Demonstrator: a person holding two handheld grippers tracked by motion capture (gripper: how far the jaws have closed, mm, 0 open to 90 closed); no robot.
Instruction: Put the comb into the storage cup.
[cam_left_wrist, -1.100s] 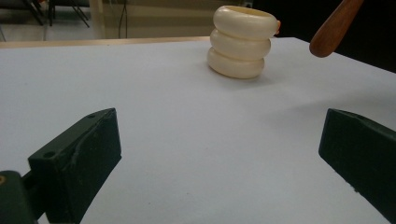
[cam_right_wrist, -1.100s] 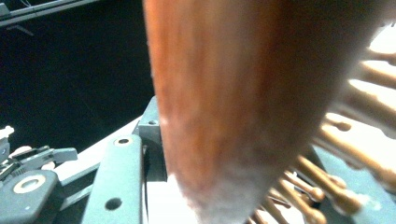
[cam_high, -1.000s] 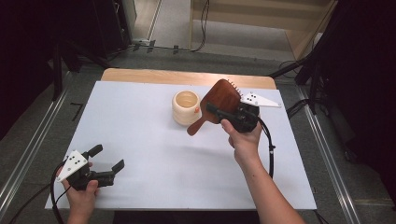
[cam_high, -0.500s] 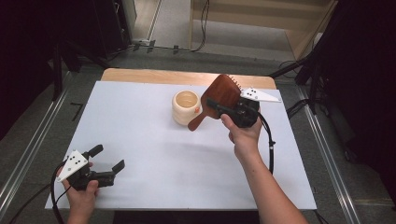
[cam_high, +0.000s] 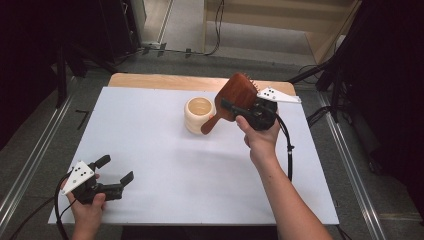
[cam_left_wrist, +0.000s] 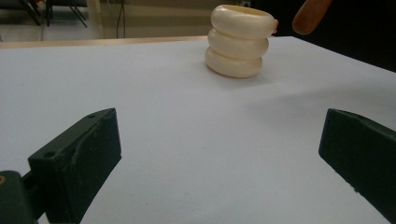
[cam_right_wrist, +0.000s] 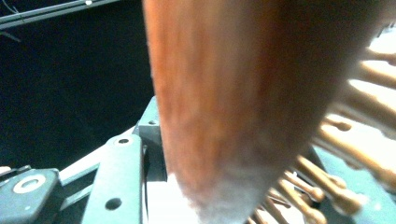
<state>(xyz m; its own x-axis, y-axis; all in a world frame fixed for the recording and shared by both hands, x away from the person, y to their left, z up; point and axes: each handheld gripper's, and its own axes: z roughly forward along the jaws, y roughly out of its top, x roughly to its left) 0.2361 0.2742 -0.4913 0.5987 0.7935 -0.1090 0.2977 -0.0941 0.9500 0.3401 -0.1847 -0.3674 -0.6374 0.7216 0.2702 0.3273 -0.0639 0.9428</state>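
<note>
Right now I have the wooden hairbrush (cam_high: 235, 97) clamped in the right tongs (cam_high: 231, 106), gripped across its paddle head, with the handle slanting down toward the cream ribbed cup (cam_high: 199, 114) in the middle of the white tabletop (cam_high: 150, 130). In the right gripper view the brush back (cam_right_wrist: 243, 93) sits close against the lens, its wooden bristles (cam_right_wrist: 336, 154) pointing off to one side, so the grip looks firm. The brush is held up off the tabletop, its handle tip just beside the cup's rim; I cannot tell whether they touch.

My left tongs (cam_high: 115, 172) hang released near the front left corner, jaws spread wide with nothing between them, well apart from the cup, which the left gripper view shows standing upright (cam_left_wrist: 239, 41).

I judge the step in hand to be carrying the brush to the cup to stand it inside, handle first. Next I would need to tip the handle steeper, line its tip over the cup's mouth and lower it gently, since the light cup could topple if nudged sideways.
</note>
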